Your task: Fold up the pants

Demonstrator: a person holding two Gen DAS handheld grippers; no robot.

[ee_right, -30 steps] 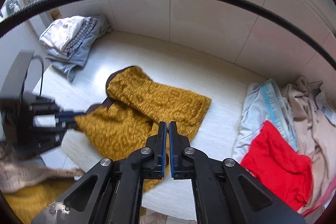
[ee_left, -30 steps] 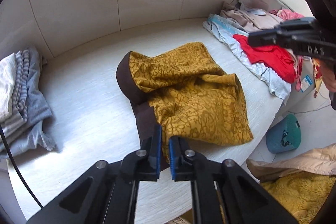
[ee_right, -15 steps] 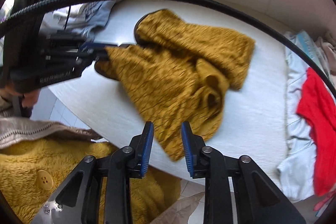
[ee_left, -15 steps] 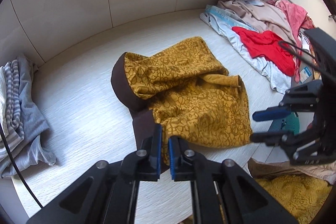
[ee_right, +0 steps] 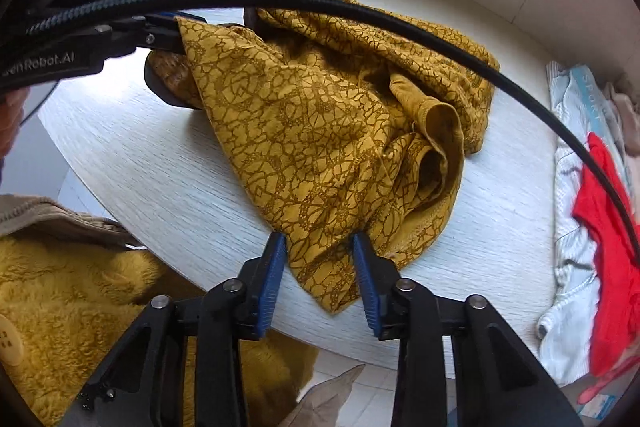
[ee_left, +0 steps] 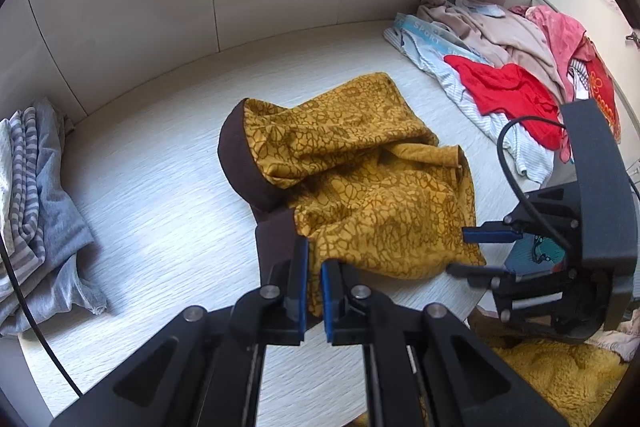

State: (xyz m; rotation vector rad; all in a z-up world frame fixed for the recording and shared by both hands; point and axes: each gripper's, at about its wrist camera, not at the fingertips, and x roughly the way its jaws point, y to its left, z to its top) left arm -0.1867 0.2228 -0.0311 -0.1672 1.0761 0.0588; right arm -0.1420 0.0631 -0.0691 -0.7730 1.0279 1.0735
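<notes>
The left tongs (ee_left: 314,283) are clamped tight on the near edge of the mustard-yellow patterned pants (ee_left: 360,187), just where the yellow cloth meets the dark brown waistband (ee_left: 240,163); in the right wrist view the same tongs (ee_right: 176,33) pinch that edge at the far left of the garment. The right tongs (ee_right: 320,269) stand partly apart and are closing, with the lowest corner of the pants between the blue pads (ee_right: 272,275) — the cloth hangs in the gap and the pads do not yet press on it. In the left wrist view these right tongs (ee_left: 480,253) sit at the right-hand corner of the garment, one blue finger above and one dark finger below the hem. The pants lie crumpled in the middle of the pale wood-grain desk (ee_left: 160,227), one leg bunched over the other, the near corner reaching the desk's front edge. To the left on the desk rests a stack of grey and striped clothes (ee_left: 36,211); to the right lies a heap of laundry with a red garment (ee_left: 508,91) on top of pale blue-and-white cloth, pink and beige pieces behind it. A black cable (ee_right: 360,15) arcs across the right wrist view, and yellow fleece (ee_right: 80,307) shows below the desk edge
</notes>
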